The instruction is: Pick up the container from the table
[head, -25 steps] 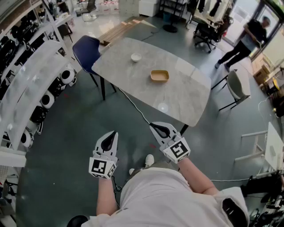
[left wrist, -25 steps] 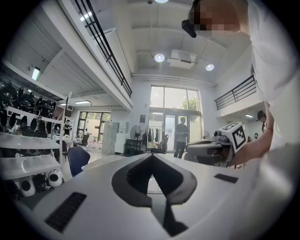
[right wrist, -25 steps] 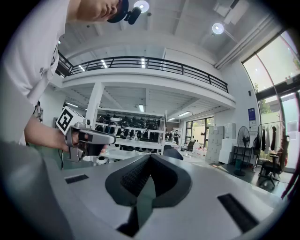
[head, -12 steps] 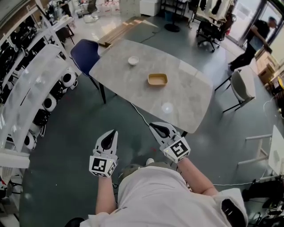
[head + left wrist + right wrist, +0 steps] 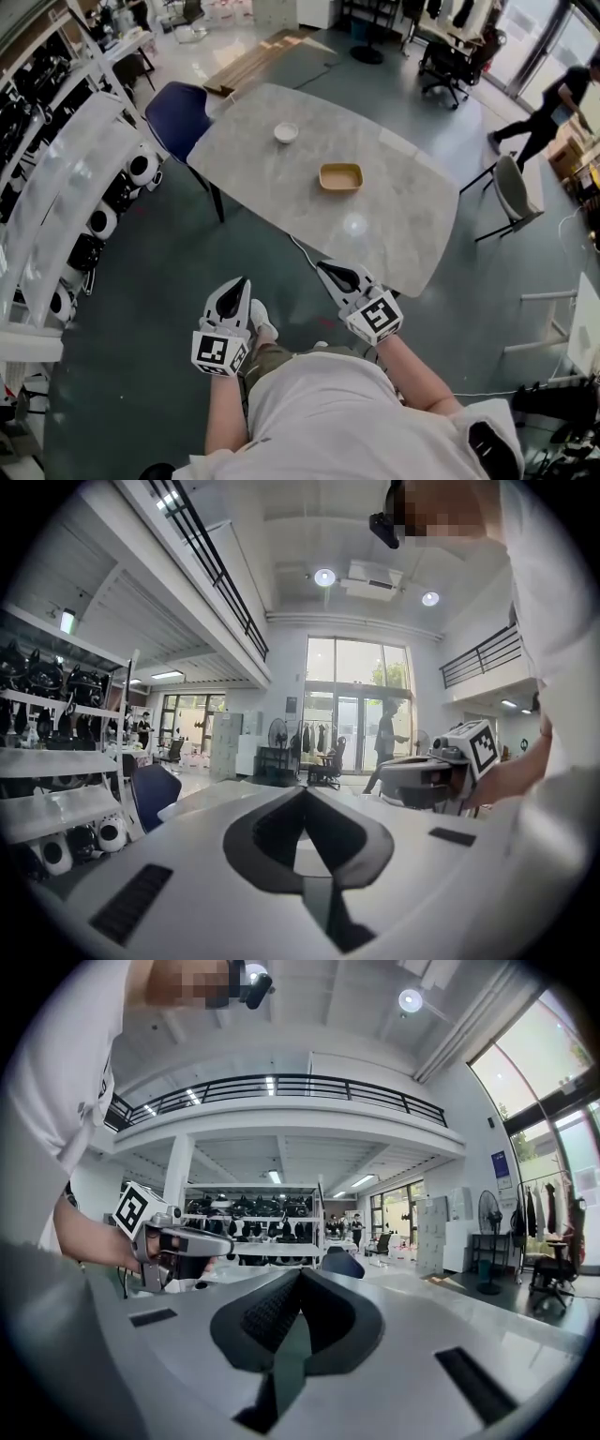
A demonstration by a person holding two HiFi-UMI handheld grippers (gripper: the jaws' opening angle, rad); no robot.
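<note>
A shallow tan container lies on the grey marble table, near its middle. A small white bowl sits further back on the same table. Both grippers hang in front of the person's body, short of the table's near edge. My left gripper is shut with nothing in it. My right gripper is shut too and holds nothing. In the left gripper view the jaws meet at the tips, and the right gripper shows beside them. The right gripper view shows closed jaws and the left gripper.
A blue chair stands at the table's far left corner, a pale chair at its right. Shelves with helmets run along the left. A cable trails on the floor under the table. A person walks at the far right.
The person has stepped toward the table, so it sits lower and nearer in the head view. Both grippers keep their pose, shut. The walker at the right has moved further right.
</note>
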